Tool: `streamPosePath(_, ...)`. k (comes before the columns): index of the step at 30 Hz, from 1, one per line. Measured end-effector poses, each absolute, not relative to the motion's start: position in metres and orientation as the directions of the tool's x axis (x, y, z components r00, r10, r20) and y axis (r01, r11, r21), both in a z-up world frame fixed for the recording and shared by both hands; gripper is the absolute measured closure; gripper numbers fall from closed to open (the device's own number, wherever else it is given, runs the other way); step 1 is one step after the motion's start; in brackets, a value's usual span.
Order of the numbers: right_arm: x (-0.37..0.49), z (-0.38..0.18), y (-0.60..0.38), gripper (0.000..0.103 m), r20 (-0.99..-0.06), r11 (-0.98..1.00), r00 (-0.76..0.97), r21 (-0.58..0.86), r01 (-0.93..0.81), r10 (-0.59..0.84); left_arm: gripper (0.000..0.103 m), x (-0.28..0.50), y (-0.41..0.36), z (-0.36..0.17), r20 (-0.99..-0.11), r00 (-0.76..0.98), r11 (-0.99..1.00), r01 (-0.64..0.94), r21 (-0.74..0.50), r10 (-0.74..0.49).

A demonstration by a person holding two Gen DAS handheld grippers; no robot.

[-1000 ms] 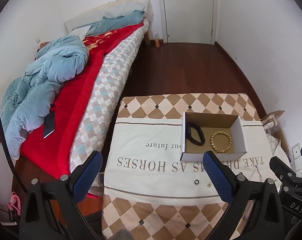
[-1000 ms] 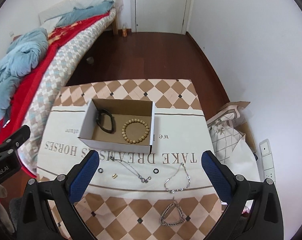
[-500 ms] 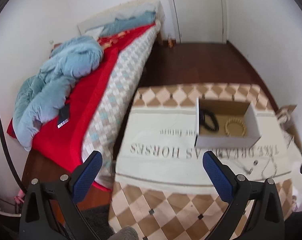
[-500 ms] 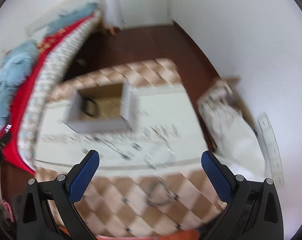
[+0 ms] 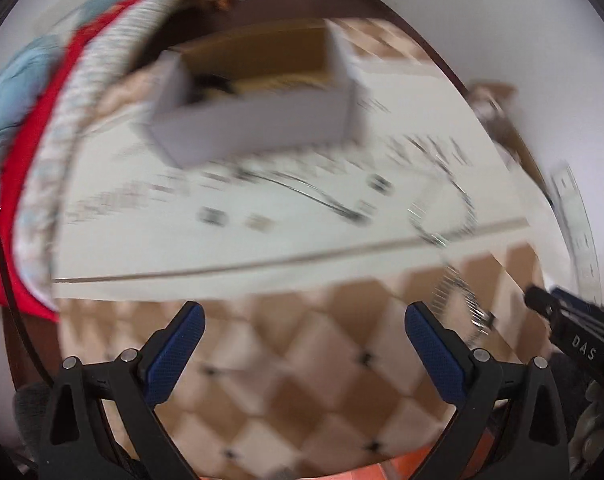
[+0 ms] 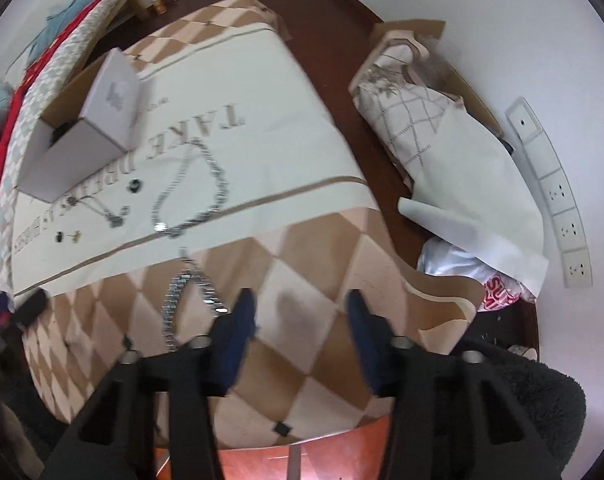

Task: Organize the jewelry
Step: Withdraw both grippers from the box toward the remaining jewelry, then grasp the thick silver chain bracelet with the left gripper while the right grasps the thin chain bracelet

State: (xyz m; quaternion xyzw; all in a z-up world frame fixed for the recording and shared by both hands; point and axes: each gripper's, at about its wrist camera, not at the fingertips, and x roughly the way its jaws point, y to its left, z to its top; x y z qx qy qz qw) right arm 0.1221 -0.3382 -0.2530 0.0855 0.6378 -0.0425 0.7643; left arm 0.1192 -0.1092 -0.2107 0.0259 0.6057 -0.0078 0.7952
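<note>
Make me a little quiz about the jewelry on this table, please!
1. True or false: the white cardboard box stands on the cream cloth with printed letters.
2. Which lies nearest the right hand-held gripper? A) black ring B) chunky silver chain C) thin necklace
3. Fill in: between the left hand-held gripper's open jaws there is ____.

Key: 1 true; 2 B; 3 nothing.

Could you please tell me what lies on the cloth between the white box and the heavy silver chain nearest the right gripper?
In the right wrist view, a looped silver chain lies between the white box and heavy chain.
</note>
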Motion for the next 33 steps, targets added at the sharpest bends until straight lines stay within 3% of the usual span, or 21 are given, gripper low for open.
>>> streamPosePath(2, 0.121, -0.258, -0.349, 0.058, -0.983, 0.978, 0.180, 0.073, 0.194, 0.038, 0.010, 0.120, -0.135, -0.225, -0.972, 0.233, 0.995, 0.092, 0.028, 0.006)
streamPosePath(7, 0.119, -0.260, -0.373, 0.058, -0.984, 0.970, 0.178, 0.072, 0.233, 0.030, 0.058, 0.120, -0.176, -0.254, -0.984, 0.177, 0.984, 0.179, 0.009, -0.023)
streamPosePath(8, 0.119, -0.261, -0.378, 0.058, -0.984, 0.969, 0.178, 0.069, 0.239, 0.026, 0.063, 0.119, -0.179, -0.255, -0.984, 0.180, 0.981, 0.192, 0.016, -0.019)
streamPosePath(10, 0.119, -0.260, -0.386, 0.058, -0.983, 0.965, 0.181, 0.068, 0.253, 0.022, 0.099, 0.117, -0.188, -0.250, -0.979, 0.203, 0.972, 0.233, 0.019, -0.030)
streamPosePath(15, 0.124, -0.257, -0.390, 0.058, -0.981, 0.963, 0.191, 0.090, 0.255, 0.041, 0.101, 0.121, -0.165, -0.247, -0.977, 0.213, 0.972, 0.230, 0.056, 0.006)
streamPosePath(25, 0.172, -0.269, -0.325, 0.058, -0.960, 0.966, 0.225, 0.203, 0.163, 0.164, 0.101, 0.128, -0.027, -0.239, -0.967, 0.216, 0.990, 0.003, 0.139, 0.135)
streamPosePath(28, 0.189, -0.275, -0.303, 0.058, -0.960, 0.975, 0.237, 0.181, 0.130, 0.146, 0.101, 0.126, -0.009, -0.239, -0.967, 0.217, 0.991, -0.042, 0.129, 0.135)
streamPosePath(33, 0.200, -0.282, -0.268, 0.057, -0.965, 0.999, 0.263, 0.016, 0.030, 0.008, 0.101, 0.119, -0.001, -0.234, -0.967, 0.228, 0.993, -0.059, 0.103, 0.113)
